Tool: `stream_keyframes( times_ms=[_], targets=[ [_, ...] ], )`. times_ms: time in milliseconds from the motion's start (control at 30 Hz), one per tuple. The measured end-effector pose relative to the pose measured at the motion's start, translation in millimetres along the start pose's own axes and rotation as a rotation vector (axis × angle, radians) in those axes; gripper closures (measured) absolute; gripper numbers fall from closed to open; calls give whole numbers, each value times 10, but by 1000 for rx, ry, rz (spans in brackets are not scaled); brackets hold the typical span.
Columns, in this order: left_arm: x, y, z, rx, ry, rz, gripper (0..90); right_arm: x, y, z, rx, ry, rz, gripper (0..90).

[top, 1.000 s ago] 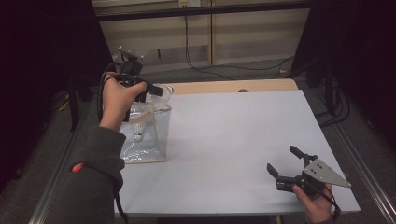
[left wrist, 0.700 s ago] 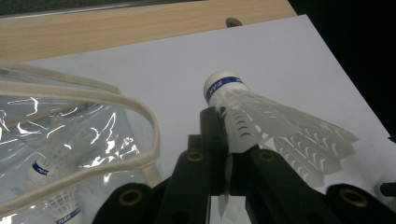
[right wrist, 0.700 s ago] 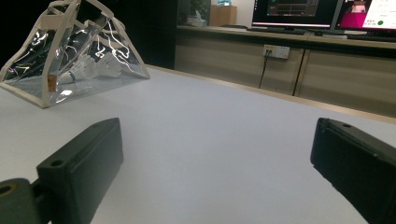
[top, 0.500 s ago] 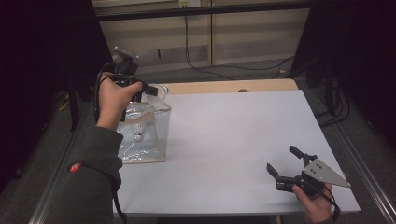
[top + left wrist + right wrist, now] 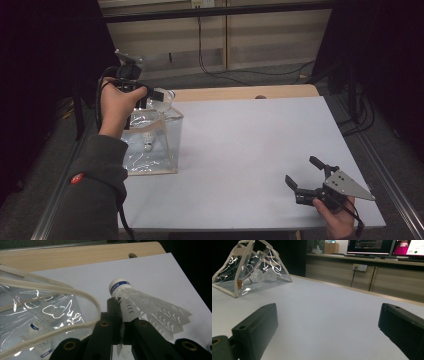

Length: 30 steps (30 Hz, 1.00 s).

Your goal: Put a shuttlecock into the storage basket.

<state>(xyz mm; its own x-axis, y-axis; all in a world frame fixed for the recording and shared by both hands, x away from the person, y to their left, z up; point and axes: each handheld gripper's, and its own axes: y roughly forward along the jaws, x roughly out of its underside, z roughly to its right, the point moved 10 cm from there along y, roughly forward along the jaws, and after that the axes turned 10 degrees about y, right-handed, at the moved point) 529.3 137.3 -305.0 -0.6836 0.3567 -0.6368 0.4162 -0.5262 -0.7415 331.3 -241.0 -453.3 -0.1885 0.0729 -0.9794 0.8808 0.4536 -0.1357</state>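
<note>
The bench [image 5: 250,150] is the biggest thing here, a white sheet laid over a pale wooden top, the wood showing as a strip along the far edge. On its left part stands a clear plastic bag [image 5: 150,145] with cream fabric edging and cream handles, its mouth open upward. Inside it, low against the bottom, lie shuttlecocks [image 5: 40,340]: the left gripper view shows at least two through the crinkled plastic, each with a white cork and a blue band. There is white lettering on those bands, but it is too small and blurred for me to read.

Over the far rim of the bag the left claw [image 5: 155,95] is held up in the person's left hand [image 5: 117,102]. Its jaws are pressed together on a white feathered shuttlecock [image 5: 140,305], pinching it at the base of the skirt just below the cork. The cork points away from the hand, out over the white sheet, and the feathers fan back past the jaws. This one too carries a blue band with white characters, which I cannot make out. It hangs above the bag's open mouth, just beside the cream handle loops, not inside the bag.

Down at the near right corner the right claw [image 5: 304,176] rests low over the bench in the person's right hand [image 5: 337,217], its jaws spread wide with nothing between them.
</note>
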Motion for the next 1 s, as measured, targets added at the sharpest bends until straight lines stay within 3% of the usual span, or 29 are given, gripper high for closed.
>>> stream_keyframes(
  times_ms=[367,433,1000],
  targets=[
    [-15,-24,-82,-18,-18,12,892,-1,-2,3,0,7,1,24],
    [-24,-21,-87,-21,-36,22,892,0,0,2,0,6,0,24],
    [-20,-67,-258,-55,-41,31,892,20,36,-7,-8,4,-7,24]
  ],
)
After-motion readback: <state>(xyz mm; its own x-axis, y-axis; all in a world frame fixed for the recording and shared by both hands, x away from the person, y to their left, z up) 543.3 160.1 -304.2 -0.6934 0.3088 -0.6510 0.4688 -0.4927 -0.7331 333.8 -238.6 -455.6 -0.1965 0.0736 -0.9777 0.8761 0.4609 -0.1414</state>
